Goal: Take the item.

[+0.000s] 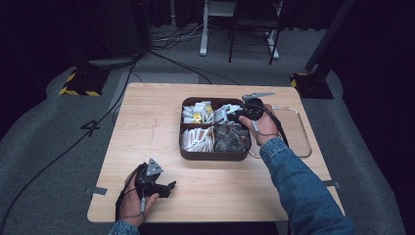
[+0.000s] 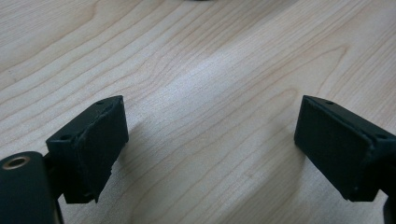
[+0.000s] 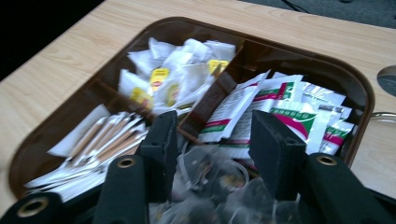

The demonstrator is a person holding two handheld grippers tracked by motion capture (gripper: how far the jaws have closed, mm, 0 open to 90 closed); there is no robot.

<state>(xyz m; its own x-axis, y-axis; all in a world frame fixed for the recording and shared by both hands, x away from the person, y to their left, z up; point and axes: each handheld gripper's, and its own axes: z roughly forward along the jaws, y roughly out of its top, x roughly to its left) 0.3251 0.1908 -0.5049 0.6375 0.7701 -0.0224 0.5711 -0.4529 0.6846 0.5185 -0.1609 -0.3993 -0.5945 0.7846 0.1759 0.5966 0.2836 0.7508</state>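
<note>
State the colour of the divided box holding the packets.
Dark brown. The box shows it best in the right gripper view, where its glossy rim and dividers are close up.

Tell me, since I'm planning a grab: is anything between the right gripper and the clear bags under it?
Nothing visible. The right gripper hangs open directly over the clear bags in the brown tray.

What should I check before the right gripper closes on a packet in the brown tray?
1. Right gripper open: ok, jaws apart.
2. Poised over the clear-packet compartment: ok.
3. A single packet between the jaws: cannot tell, the clear packets overlap.
4. Brown tray flat on the table: ok.
5. Left gripper away from the tray: ok, open over bare wood.
</note>
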